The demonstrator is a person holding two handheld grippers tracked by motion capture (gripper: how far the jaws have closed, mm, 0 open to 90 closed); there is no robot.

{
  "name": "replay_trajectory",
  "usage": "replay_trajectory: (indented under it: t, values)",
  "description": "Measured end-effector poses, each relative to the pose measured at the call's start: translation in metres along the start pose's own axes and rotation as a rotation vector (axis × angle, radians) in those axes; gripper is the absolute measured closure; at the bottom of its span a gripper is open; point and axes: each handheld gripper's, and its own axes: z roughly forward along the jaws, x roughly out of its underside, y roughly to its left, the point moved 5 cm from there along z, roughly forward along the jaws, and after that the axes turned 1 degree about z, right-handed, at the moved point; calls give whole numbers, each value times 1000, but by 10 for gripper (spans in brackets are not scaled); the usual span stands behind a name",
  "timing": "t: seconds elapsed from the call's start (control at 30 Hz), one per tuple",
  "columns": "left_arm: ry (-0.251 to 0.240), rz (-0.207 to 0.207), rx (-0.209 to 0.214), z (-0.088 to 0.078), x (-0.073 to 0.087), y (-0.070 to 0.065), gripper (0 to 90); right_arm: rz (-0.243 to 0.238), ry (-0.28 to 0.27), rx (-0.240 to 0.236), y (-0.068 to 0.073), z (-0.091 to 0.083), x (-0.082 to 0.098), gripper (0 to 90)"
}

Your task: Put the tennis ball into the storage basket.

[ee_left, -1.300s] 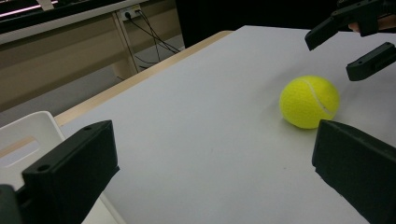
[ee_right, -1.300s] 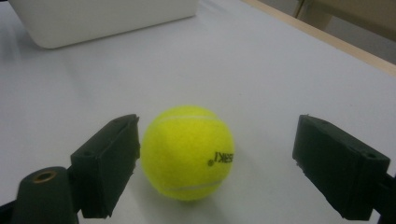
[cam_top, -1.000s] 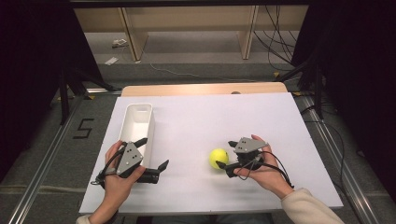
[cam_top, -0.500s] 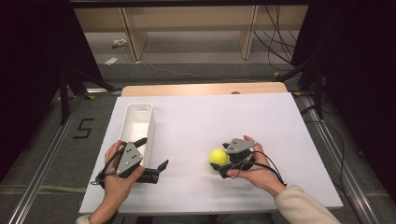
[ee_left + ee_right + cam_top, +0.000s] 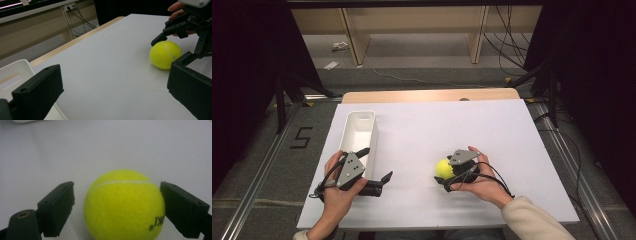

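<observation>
The right gripper is straddling the tennis ball on the white table, jaws spread, one pad touching. The left gripper is resting released beside the white bin. Grasp step; next, closing squarely on the ball.

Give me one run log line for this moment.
right gripper: open around ball | left gripper: open, idle beside bin | ball on table
</observation>
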Motion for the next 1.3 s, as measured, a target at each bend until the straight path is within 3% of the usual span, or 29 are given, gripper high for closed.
replay_trajectory:
  t: [0.5, 0.77, 1.3]
  values:
    - [2, -1, 4, 0, 0, 0, 0, -4, 42, 10, -3, 6, 6, 160]
    - [2, -3, 6, 0, 1, 0, 0, 5, 32, 20, -4, 5, 6, 248]
    - [0, -4, 6, 0, 1, 0, 0, -6, 26, 9, -5, 2, 3, 261]
